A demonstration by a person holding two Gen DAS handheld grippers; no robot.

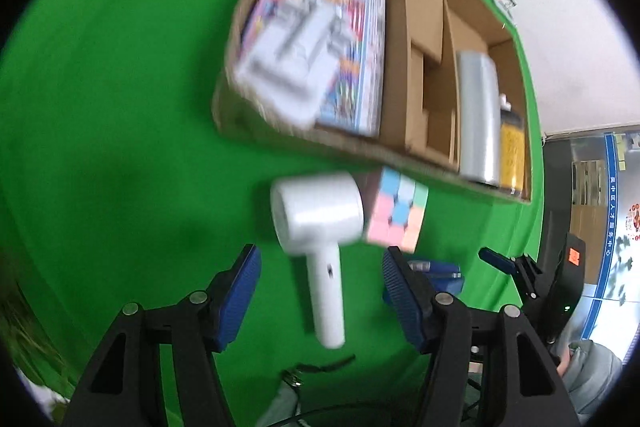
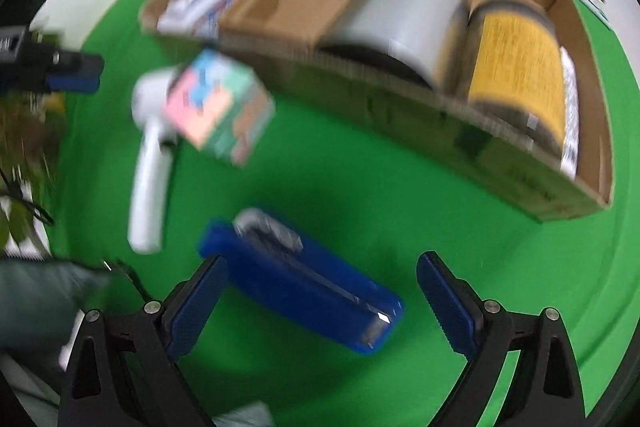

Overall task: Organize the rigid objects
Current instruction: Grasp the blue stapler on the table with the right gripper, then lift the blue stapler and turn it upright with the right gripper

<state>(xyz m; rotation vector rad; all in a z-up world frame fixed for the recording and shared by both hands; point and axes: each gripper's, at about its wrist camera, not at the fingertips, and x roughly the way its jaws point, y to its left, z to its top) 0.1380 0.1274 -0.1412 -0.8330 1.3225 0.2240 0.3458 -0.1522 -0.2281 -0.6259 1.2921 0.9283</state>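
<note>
My left gripper (image 1: 322, 267) is open above the green cloth. The handle of a white hair-dryer-shaped device (image 1: 320, 215) lies between its fingers without touching the pads. A pastel puzzle cube (image 1: 396, 213) sits against the device's head. My right gripper (image 2: 322, 261) is open wide over a blue stapler (image 2: 304, 281), which lies slantwise between the fingers, pads clear of it. The right wrist view also has the white device (image 2: 150, 163), the cube (image 2: 220, 107) and the left gripper's fingertips (image 2: 74, 71) at the left. All of it is motion-blurred.
A divided cardboard box (image 1: 320, 141) lies behind the objects. It holds magazines (image 1: 356, 39) under a white pack (image 1: 288, 67), a silver roll (image 2: 420, 7) and a yellow jar (image 2: 516, 67). A grey sleeve (image 2: 40, 299) is at the lower left.
</note>
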